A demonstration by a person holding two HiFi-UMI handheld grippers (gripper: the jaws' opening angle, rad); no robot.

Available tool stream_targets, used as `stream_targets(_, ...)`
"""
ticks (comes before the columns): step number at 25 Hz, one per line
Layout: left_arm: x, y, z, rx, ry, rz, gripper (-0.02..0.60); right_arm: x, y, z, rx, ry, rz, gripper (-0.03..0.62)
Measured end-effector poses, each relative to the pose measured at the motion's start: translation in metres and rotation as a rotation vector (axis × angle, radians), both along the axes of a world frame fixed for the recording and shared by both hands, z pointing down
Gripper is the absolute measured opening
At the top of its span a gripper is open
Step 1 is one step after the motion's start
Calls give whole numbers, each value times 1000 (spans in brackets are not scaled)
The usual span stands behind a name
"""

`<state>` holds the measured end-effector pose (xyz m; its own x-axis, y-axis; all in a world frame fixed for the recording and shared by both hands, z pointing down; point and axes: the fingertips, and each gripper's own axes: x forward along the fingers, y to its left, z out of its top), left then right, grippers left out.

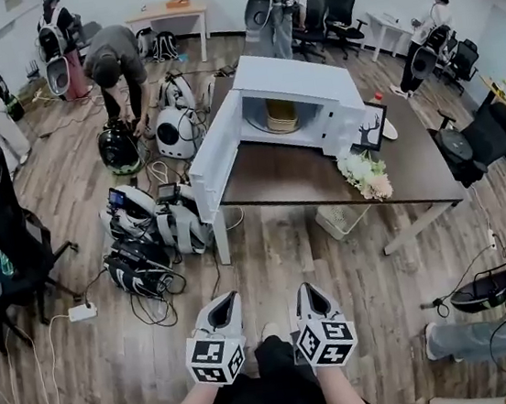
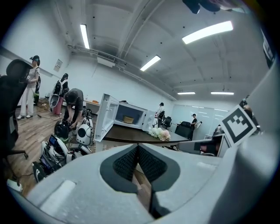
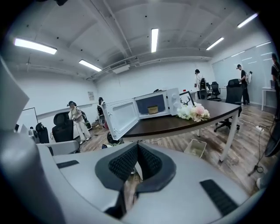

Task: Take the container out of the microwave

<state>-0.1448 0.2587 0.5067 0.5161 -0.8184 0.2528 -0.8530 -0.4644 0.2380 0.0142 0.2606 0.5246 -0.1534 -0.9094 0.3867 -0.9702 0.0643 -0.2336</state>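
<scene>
A white microwave [image 1: 298, 84] stands on a dark brown table [image 1: 305, 176], its door [image 1: 215, 155] swung wide open to the left. Inside sits a yellowish container [image 1: 281, 115], which also shows in the left gripper view [image 2: 128, 119] and the right gripper view [image 3: 152, 109]. My left gripper [image 1: 226, 299] and right gripper [image 1: 303, 288] are held side by side low in the head view, well short of the table and pointing toward it. Both are shut with nothing between their jaws, as the left gripper [image 2: 138, 149] and right gripper [image 3: 137, 149] also show in their own views.
A bunch of pale flowers [image 1: 366, 176] and a framed deer picture [image 1: 372, 128] sit on the table right of the microwave. A white bin [image 1: 341, 221] stands under the table. Helmets, bags and cables [image 1: 147, 243] crowd the floor at left. People and office chairs ring the room.
</scene>
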Motion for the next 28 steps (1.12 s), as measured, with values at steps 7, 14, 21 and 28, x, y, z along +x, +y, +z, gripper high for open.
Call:
stream_targets(7,26,-58,-6,11,22,-56,9,19,-69,-9,-2,-17,-65,8)
stream_targets(14,64,-98,-6,16,35,-82,9,56,-108,-3,-8,-7,-74,8)
stream_targets(21,101,-127,-4,19,32,-87,9,79,-136,1,-28,-43,-133,8)
stream_targets(28,119,-141,-4,13,16,-89,9,98,-154,4,-27,-44,-114,8)
